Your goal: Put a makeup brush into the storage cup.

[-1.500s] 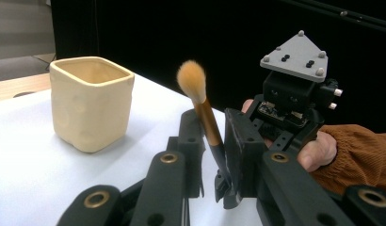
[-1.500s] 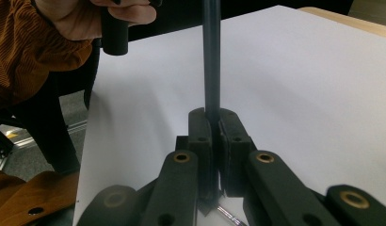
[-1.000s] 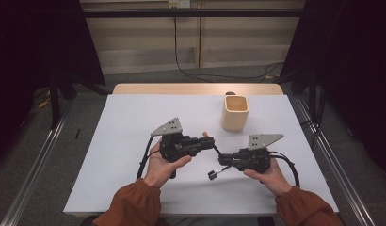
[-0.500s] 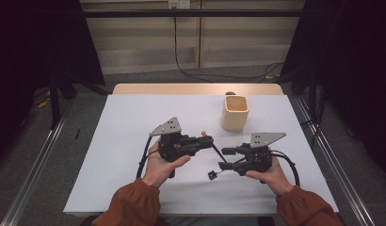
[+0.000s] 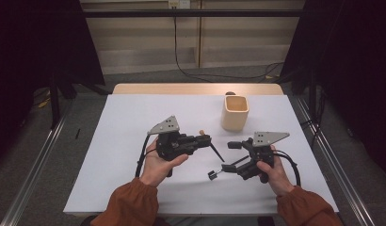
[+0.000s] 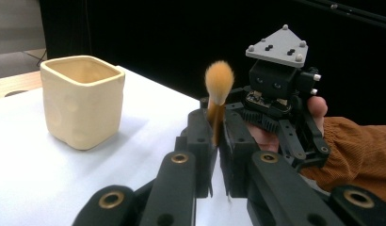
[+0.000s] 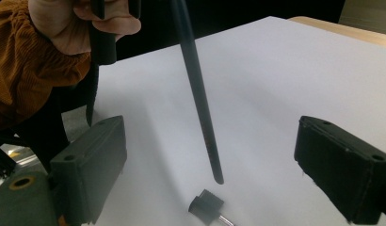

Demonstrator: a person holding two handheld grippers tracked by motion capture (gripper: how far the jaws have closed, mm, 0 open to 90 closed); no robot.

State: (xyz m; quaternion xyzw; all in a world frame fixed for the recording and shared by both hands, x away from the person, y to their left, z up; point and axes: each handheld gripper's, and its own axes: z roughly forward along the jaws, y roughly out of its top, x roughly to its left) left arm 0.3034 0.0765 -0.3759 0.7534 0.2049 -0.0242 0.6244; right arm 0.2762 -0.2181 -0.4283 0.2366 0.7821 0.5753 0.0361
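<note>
My left gripper (image 5: 206, 139) is shut on a make-up brush (image 5: 214, 149). In the left gripper view the orange bristles (image 6: 218, 82) stand up above my left gripper (image 6: 214, 136). The brush's thin black handle (image 7: 200, 94) slants down toward the white table, its tip just above the surface. My right gripper (image 5: 231, 157) stands wide open, and in its own view the handle hangs ahead of my right gripper (image 7: 212, 155), touching neither jaw. A beige square cup (image 5: 235, 112) stands upright beyond both grippers, also seen as the cup (image 6: 83, 101).
A small black piece with a silver stem (image 5: 213, 174) lies on the white table top (image 5: 111, 141), just below the handle's tip, the same small piece (image 7: 207, 205). Metal rails run along both sides of the table.
The right gripper's jaws have spread apart. The left gripper has stayed nearly in place, and the brush's handle now slants down toward the right gripper.
</note>
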